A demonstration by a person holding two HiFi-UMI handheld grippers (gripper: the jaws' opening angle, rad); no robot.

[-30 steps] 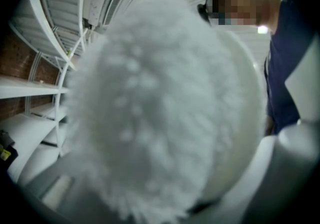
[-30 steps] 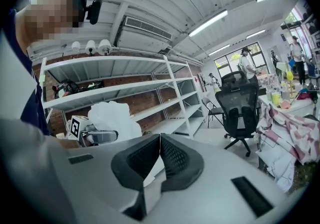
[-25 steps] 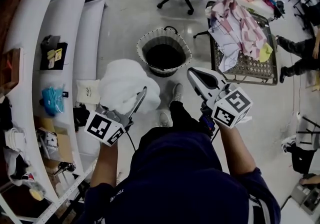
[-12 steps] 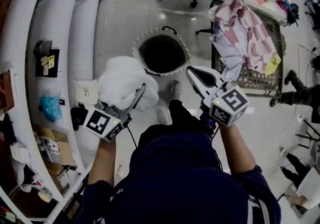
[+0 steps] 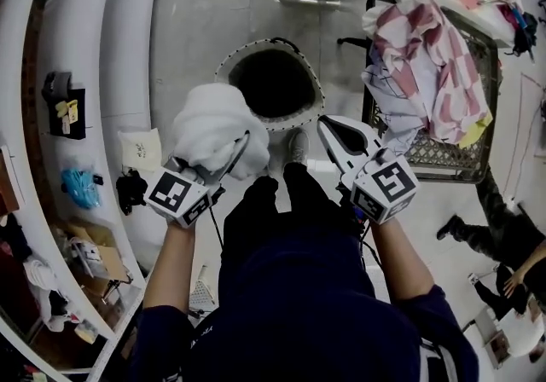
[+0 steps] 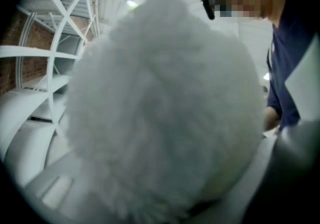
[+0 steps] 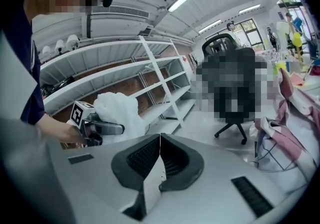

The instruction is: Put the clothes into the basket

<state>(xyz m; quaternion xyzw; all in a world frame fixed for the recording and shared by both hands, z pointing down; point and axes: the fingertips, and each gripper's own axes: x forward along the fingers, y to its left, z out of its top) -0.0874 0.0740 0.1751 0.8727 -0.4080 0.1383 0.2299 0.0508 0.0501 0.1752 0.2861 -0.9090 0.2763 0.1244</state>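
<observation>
Far left: curved white shelving carries small items, among them a crumpled blue object; their identity cannot be told.

Left gripper: jaws clamped on a white fluffy fleece garment. In the left gripper view the bundle fills nearly the whole field, with the jaw surfaces showing only at the lower edges on either side of it. The garment is bunched into a rounded mass and held in the air, clear of the floor.

Position of garment against target: in the head view it sits at the lower left of the round dark basket with a white-dotted rim, and its edge overlaps that rim. It is not inside the basket. The basket interior looks dark; contents cannot be made out.

Centre: the person's dark trousers and light shoes stand just below the basket.

Right gripper: jaws pressed together, ridged pads meeting along one line in the right gripper view, nothing between them. It is held beside the basket's lower right.

Right: a wire mesh cart holds a heap of pink-and-white clothes that drapes over its near edge, well apart from both grippers.
</observation>
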